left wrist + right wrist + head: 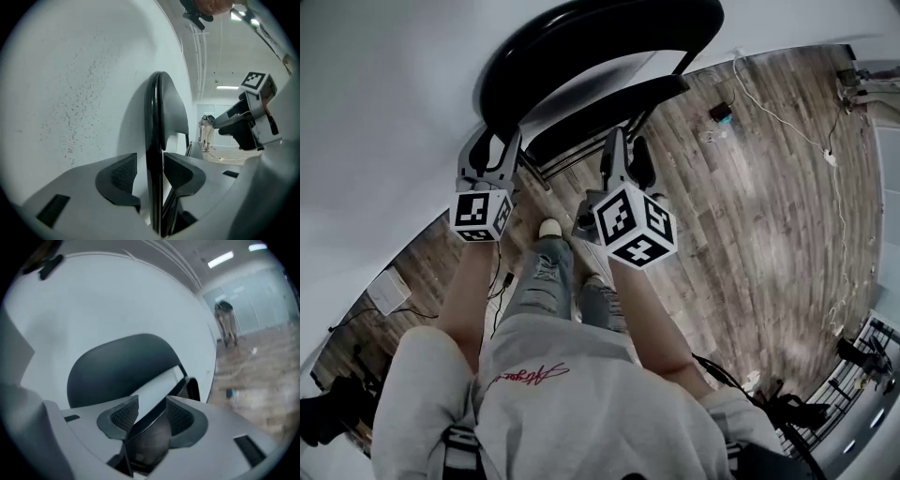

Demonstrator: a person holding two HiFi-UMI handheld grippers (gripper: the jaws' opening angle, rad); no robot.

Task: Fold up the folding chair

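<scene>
Left gripper (151, 161): jaws wide apart, straddling the left side edge of the chair (609, 37), which shows end-on. Both pads are clear of it, so no hold.

Right gripper (152, 404): jaws part closed on the front rim of the seat (600, 112), pads pressing on it.

The chair stands on the floor (769, 187) with its back (117, 366) to the wall (394, 94). The person stands in front of it.

Step, as judged: seat tilted up toward the back, fold not finished.

Next move calls for the left jaws to close on the side edge and steady the chair. The right then carries the seat rim up until it lies flat against the back.
</scene>
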